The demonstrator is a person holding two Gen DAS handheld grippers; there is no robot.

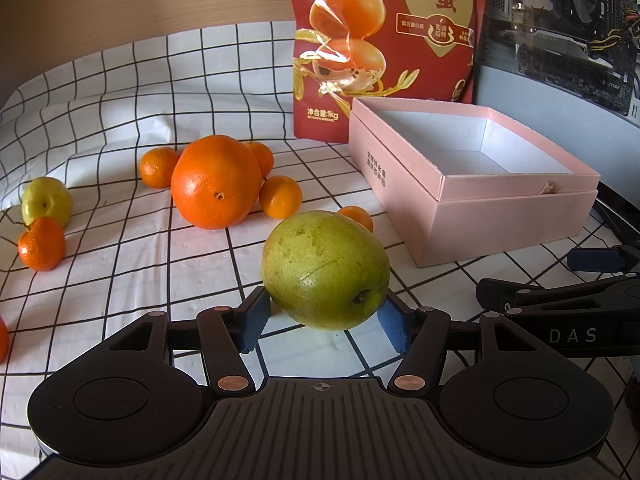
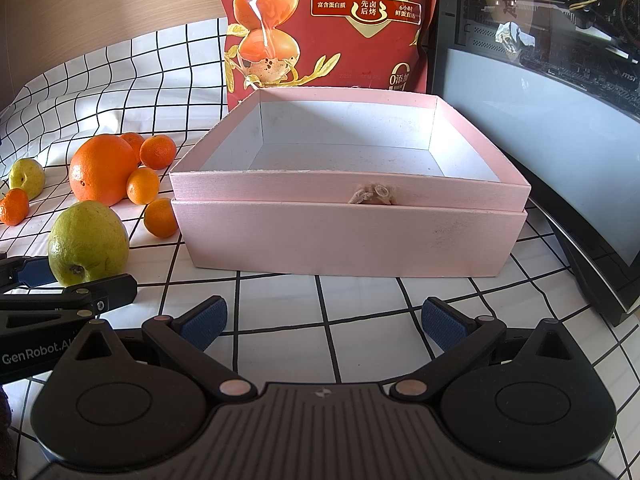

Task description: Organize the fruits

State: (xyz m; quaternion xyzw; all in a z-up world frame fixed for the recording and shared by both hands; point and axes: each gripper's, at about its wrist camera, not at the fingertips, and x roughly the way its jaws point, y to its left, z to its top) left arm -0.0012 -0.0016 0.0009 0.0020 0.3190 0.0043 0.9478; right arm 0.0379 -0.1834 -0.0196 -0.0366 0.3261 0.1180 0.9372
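White cloth with a black grid covers the table, beige wall behind. My left claw has its blue pads pressed on both sides of one large green pear, partly closed around it; pear sits low, just left of the box, and I can't tell if it is lifted off the cloth. My right claw is spread wide with nothing between its pads, aimed at the front wall of the box, near but apart from it.

One square pink cardboard box with white inside, sitting nested on its pink lid or base, nothing in it. One red snack pouch with egg pictures stands right behind the box. One dark computer case with a glass side to the right of the box.

Fruit count on the cloth, left of the box:
- 1 big orange
- 5 small mandarins: one left of the big orange, one behind it, one at its right touching or nearly, one half hidden behind the held pear, one far left
- 1 small yellow-green pear just behind that far-left mandarin
- 1 orange sliver at the left frame edge, can't tell what fruit.
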